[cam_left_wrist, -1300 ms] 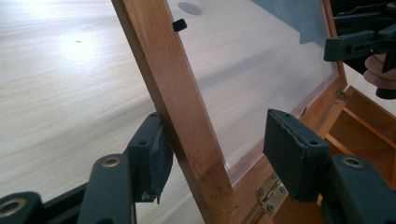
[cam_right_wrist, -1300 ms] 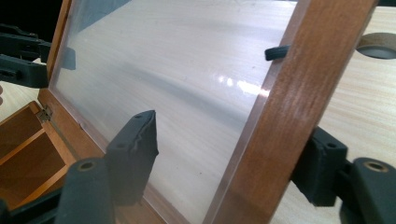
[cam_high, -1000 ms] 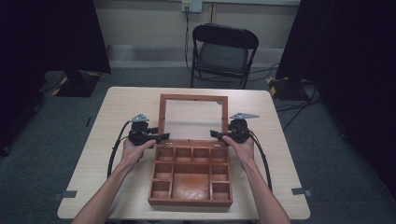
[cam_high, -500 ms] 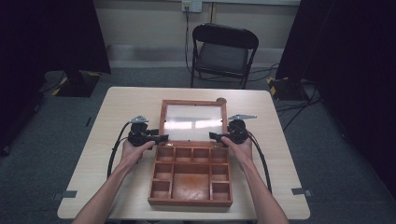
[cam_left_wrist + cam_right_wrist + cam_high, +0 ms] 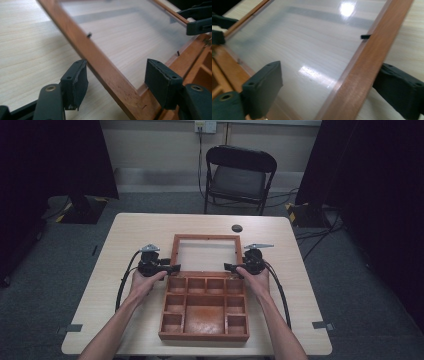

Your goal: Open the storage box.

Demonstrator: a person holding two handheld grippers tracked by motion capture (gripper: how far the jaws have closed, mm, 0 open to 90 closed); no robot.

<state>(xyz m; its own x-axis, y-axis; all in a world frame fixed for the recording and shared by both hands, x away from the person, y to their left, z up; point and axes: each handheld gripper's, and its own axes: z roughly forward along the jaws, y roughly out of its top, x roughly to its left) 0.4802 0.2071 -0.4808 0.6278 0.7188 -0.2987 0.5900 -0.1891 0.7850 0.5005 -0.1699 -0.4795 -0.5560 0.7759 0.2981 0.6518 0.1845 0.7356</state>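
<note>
Nearest the person, a wooden compartment box [image 5: 204, 310] on the tabletop [image 5: 150, 227], its base divided into small cells around one large middle cell. Hinged at the far edge of that base, the glass-paned lid [image 5: 205, 254], now folded right back and lying nearly flat on the tabletop beyond the box.

At the lid's left side rail, near the hinge, the left gripper [image 5: 172, 268], held in the person's left hand [image 5: 142, 282]. Jaws part open and just widened, straddling the wooden rail [image 5: 105, 72]; in the left gripper view one pad [image 5: 80, 80] close against the rail's outer edge, perhaps touching, the other pad [image 5: 160, 82] clearly apart over the pane. No squeeze on the wood.

At the lid's right side rail, the right gripper [image 5: 230, 267], held in the right hand [image 5: 255, 277]. Jaws spread wide and just opened further, the rail [image 5: 364, 67] between them; in the right gripper view the inner pad [image 5: 265, 85] well clear over the glass, the outer pad [image 5: 402, 90] just beside the wood, contact hard to tell.

Farther off, a small dark round object [image 5: 237, 228] near the tabletop's far edge, then a black folding chair [image 5: 239, 177] beyond.

Against a second ago: lid then standing up steeply, now laid back; both hands in much the same spots.
</note>
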